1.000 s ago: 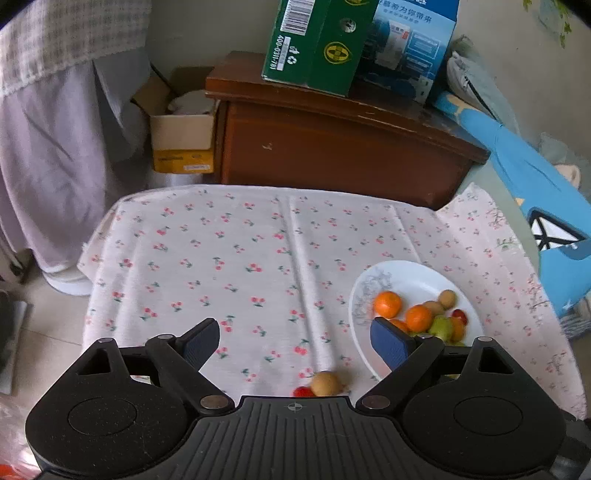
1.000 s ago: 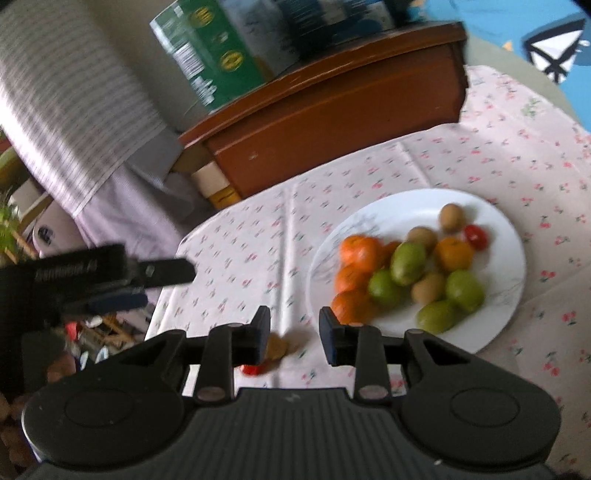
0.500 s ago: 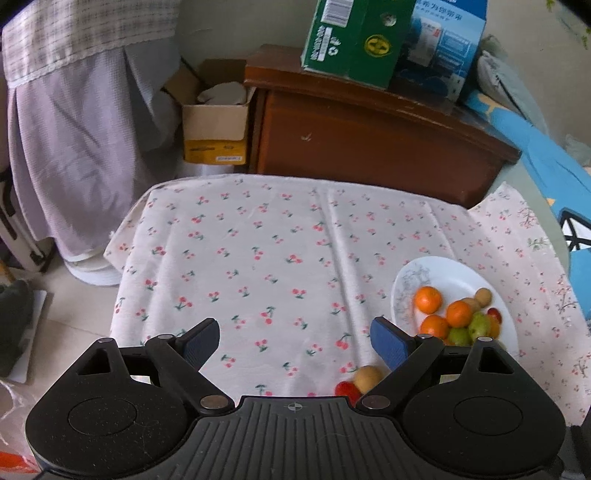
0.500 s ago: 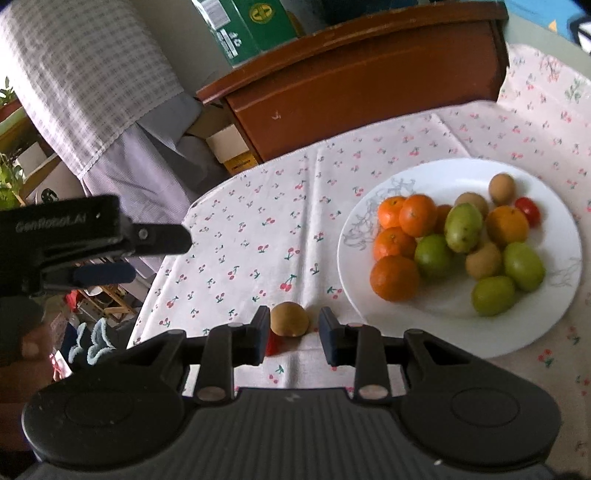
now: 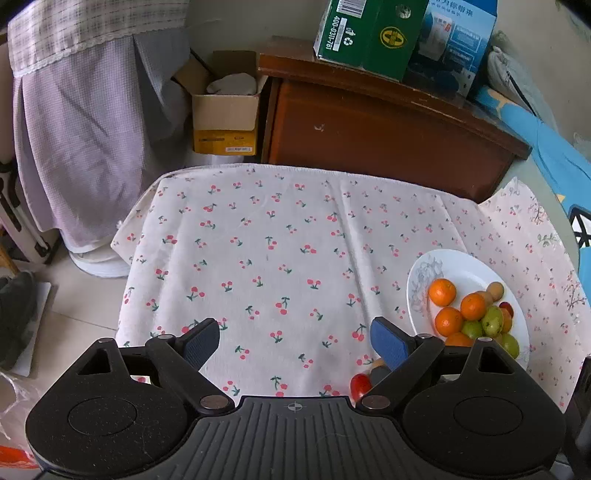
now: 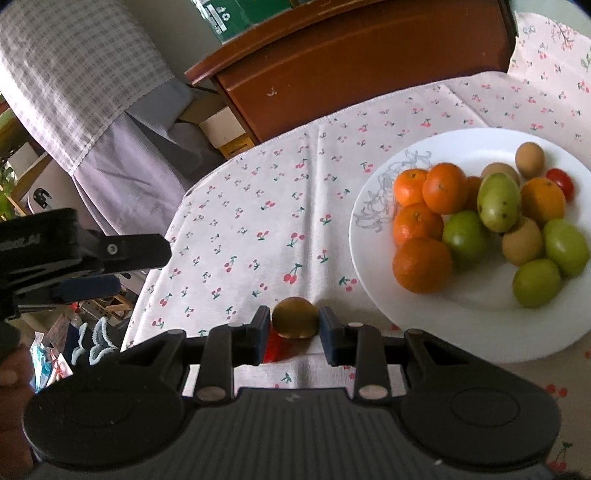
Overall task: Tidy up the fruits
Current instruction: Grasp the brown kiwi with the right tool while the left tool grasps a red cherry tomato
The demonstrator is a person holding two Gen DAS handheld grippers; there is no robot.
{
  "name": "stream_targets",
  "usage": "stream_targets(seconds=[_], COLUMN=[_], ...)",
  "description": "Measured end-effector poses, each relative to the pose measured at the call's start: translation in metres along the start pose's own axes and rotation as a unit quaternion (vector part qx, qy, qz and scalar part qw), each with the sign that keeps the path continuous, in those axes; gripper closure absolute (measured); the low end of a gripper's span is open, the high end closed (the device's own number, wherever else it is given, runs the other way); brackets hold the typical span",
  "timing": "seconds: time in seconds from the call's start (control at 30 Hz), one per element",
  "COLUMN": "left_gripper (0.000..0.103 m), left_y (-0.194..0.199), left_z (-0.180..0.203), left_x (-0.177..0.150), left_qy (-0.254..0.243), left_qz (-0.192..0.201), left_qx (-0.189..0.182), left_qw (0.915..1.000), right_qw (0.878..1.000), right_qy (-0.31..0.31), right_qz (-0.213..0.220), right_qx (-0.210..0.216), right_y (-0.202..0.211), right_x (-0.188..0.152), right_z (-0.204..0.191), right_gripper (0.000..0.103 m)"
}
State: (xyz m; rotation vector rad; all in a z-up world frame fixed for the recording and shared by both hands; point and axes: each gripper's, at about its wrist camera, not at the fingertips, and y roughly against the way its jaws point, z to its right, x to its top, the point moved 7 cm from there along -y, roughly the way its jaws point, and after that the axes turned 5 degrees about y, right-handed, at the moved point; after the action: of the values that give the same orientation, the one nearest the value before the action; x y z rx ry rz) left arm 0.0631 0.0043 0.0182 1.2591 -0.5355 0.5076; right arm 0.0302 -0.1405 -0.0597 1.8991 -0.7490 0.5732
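Note:
A brown kiwi-like fruit lies on the cherry-print tablecloth, just left of the white plate. My right gripper straddles it, its narrow gap almost filled by the fruit, with no clear squeeze. A red cherry tomato lies against the fruit, partly under the left finger. The plate holds several oranges, green fruits and brown ones. My left gripper hangs wide open and empty over the cloth; the tomato and plate lie to its right. The right wrist view shows the left gripper at far left.
A brown wooden cabinet stands behind the table with green and blue cartons on top. An open cardboard box and a lilac checked cloth are to the left. The table's left edge drops to the floor.
My right gripper has come down and forward, so the brown fruit now sits between its fingers. The left gripper has drifted left, with the plate now further right in its view.

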Motion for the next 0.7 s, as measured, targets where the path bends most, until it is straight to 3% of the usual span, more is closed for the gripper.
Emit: stream_targets(seconds=[0.43,0.7], left_gripper=[0.013,0.013], left_y=[-0.010,-0.013], left_z=[0.000,0.016], left_x=[-0.015,-0.038], left_qy=[-0.032,-0.082], left_qz=[-0.015,-0.019], left_qx=[0.008,-0.013], left_qw=[0.9993,0.9964], right_qw=[1.000,0.998], right_qy=[0.003,-0.038], right_qz=[0.011,0.020], right_qx=[-0.024,-0.044], right_y=[0.026,0.062], right_x=[0.004,-0.006], right_z=[0.003,0.016], right_gripper=[0.075,0.075])
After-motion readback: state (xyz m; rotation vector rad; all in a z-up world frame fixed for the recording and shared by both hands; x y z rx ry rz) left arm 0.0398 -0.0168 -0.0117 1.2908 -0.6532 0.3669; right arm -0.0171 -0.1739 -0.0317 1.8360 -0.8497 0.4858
